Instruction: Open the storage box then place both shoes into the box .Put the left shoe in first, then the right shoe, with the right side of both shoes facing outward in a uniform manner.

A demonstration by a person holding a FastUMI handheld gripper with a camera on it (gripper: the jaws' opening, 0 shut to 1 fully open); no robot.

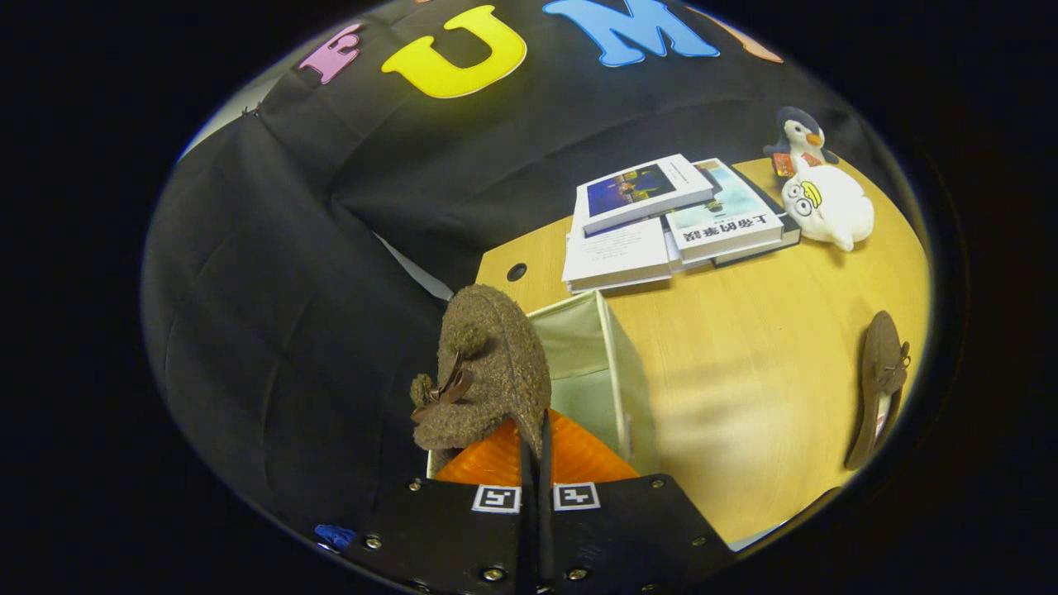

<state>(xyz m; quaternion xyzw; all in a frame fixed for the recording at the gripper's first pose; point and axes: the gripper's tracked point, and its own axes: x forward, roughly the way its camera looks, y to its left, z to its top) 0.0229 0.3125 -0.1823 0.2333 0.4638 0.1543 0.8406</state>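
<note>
Lower centre, held shoe: brown fuzzy shoe [488, 364], toe up, over the open storage box [616, 372].
Gripper [536, 450]: fingers pressed together, pinching the shoe's edge.
Right edge: second shoe [880, 384] flat on table [744, 388].
Upper right: books [669, 219], plush toys [822, 194].

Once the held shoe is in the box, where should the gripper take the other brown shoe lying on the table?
Probably at the rim, behind the bow. The second shoe lies on its side on the table, so come down from above and pinch that thin upper edge. For now the gripper is shut on the first shoe over the box.
</note>
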